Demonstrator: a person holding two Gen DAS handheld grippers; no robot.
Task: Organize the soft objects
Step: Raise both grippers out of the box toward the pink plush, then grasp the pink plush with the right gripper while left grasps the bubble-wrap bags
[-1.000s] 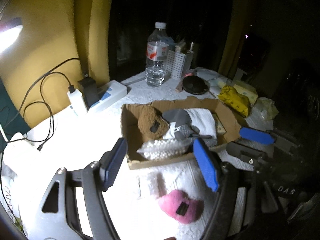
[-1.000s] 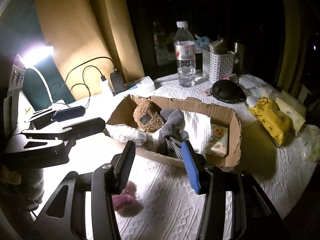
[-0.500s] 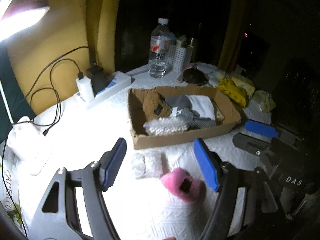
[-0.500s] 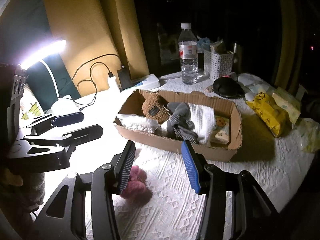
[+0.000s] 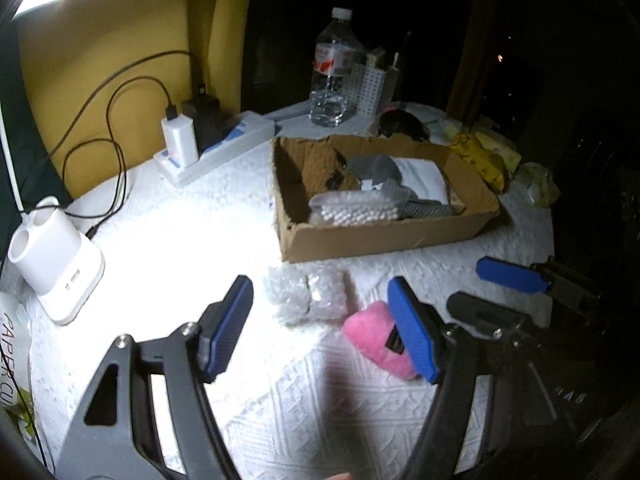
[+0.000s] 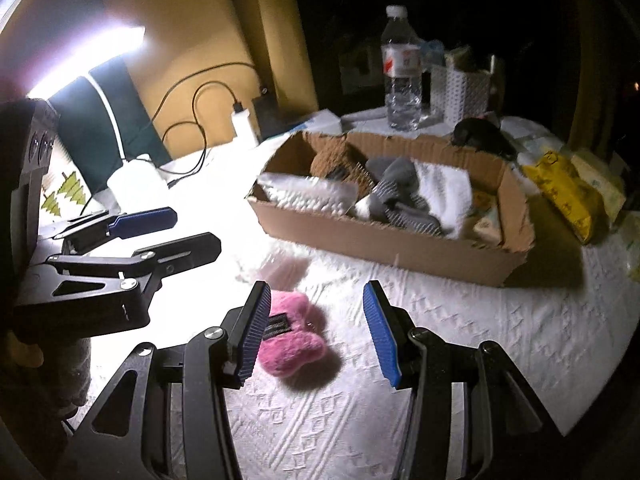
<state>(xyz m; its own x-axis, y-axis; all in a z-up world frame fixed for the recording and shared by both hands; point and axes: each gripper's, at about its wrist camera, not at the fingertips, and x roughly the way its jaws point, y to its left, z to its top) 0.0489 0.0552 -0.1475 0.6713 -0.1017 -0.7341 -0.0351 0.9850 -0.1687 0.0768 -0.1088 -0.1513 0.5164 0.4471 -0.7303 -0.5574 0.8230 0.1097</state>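
Observation:
A pink plush toy (image 5: 374,338) lies on the white cloth in front of the cardboard box (image 5: 380,240); it also shows in the right wrist view (image 6: 294,344). A clear bag of white beads (image 5: 308,298) lies beside it. The box (image 6: 380,240) holds a brown plush (image 6: 332,162), grey socks (image 6: 394,194), a white towel (image 6: 444,190) and another bead bag (image 6: 308,194). My left gripper (image 5: 320,326) is open and empty above the cloth. My right gripper (image 6: 316,332) is open and empty, its left finger next to the pink toy.
A water bottle (image 5: 334,70), a white perforated holder (image 5: 372,88), a power strip with chargers (image 5: 208,144), a white lamp base (image 5: 56,264) and yellow packets (image 6: 564,192) stand around the box. The table edge runs along the right.
Both grippers have pulled back and up from the box. The pink toy and the loose bead bag now sit further ahead in view. Both grippers stay open.

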